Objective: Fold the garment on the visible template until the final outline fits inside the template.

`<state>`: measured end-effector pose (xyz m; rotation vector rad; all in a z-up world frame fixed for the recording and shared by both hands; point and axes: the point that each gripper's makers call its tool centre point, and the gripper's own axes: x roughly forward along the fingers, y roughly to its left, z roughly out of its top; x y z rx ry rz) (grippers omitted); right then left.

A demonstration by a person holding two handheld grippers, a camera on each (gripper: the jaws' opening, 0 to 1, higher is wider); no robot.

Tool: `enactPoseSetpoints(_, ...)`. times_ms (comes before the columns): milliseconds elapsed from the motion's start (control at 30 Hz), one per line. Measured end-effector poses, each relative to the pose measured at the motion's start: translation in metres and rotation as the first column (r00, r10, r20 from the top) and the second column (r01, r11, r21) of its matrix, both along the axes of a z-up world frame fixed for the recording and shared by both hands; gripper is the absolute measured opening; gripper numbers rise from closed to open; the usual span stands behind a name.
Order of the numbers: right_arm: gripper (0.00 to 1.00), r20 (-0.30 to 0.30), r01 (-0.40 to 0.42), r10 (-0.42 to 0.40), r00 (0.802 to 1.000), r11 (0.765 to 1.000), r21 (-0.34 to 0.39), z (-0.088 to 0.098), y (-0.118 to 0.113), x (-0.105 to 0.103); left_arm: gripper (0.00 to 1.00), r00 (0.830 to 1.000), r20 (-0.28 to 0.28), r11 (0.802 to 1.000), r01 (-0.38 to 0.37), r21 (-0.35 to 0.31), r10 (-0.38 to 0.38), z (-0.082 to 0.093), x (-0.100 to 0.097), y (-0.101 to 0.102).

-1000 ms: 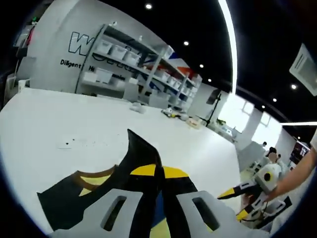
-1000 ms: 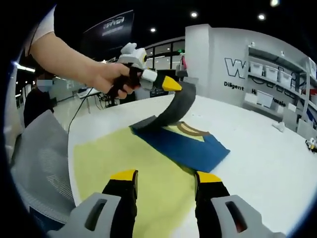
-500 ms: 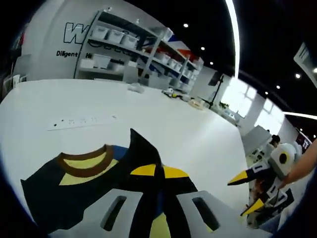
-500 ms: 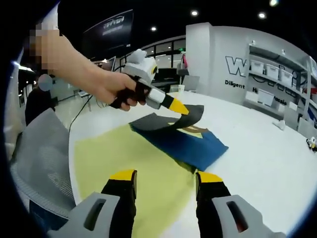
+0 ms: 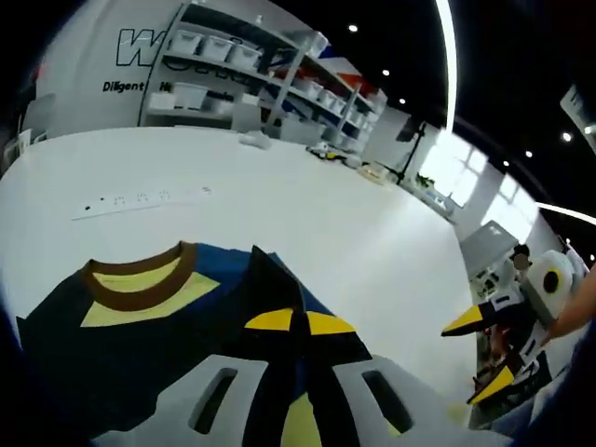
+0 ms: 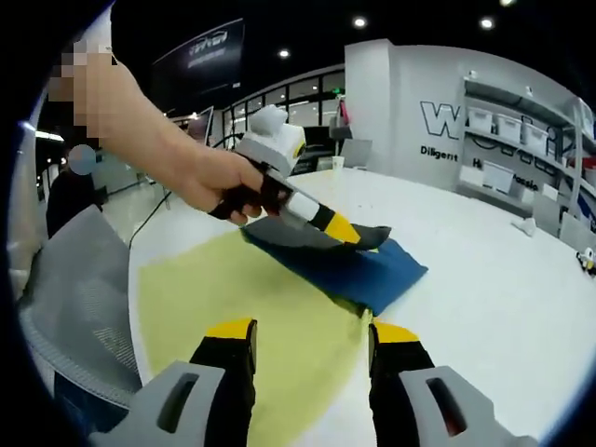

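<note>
a power strip (image 5: 140, 197) lies on the white table (image 5: 307, 214) at 11 o'clock, shelves (image 5: 251, 88) of bins behind, a grey mesh chair (image 6: 70, 307) at 8 o'clock. the soft navy garment (image 5: 140, 326) with brown collar lies folded on the flat yellow template (image 6: 251, 317). the left gripper (image 5: 292, 321) pinches its dark fabric; the right gripper (image 6: 312, 331) gapes wide, holding nothing.

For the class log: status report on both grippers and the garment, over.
Left gripper shut on garment, low over it. Right gripper open, empty, above yellow template. Nothing in the way.
</note>
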<state>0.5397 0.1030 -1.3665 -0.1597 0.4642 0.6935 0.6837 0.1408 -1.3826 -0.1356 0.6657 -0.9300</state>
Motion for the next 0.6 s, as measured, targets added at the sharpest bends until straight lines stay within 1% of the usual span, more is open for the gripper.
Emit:
enactPoseSetpoints(67, 0.44, -0.002, 0.003, -0.003, 1.000, 1.000, 0.001, -0.001, -0.001, 0.000, 0.02, 1.000, -0.006, 1.000, -0.001, -0.007, 0.001, -0.001, -0.002, -0.003)
enactPoseSetpoints(133, 0.44, -0.003, 0.009, -0.009, 1.000, 1.000, 0.010, 0.000, -0.002, 0.001, 0.04, 1.000, 0.019, 1.000, -0.005, -0.009, 0.005, 0.000, -0.002, -0.006)
enactPoseSetpoints(233, 0.45, -0.004, 0.008, -0.008, 1.000, 1.000, 0.008, -0.001, -0.002, 0.000, 0.04, 1.000, 0.013, 1.000, 0.008, -0.015, -0.008, 0.002, -0.005, -0.007)
enactPoseSetpoints(367, 0.45, -0.005, 0.006, -0.006, 1.000, 1.000, 0.007, 0.000, -0.001, 0.000, 0.07, 1.000, 0.009, 1.000, 0.008, -0.016, -0.008, 0.004, -0.007, -0.003)
enactPoseSetpoints(533, 0.45, -0.003, 0.000, 0.000, 1.000, 1.000, 0.006, 0.001, 0.002, -0.001, 0.05, 1.000, 0.022, 1.000, 0.015, -0.018, -0.015, 0.010, -0.012, 0.004)
enactPoseSetpoints(600, 0.45, -0.001, -0.006, 0.006, 1.000, 1.000, 0.001, 0.000, 0.002, -0.003, 0.04, 0.999, 0.037, 1.000, 0.025, -0.011, -0.025, 0.013, -0.015, 0.008)
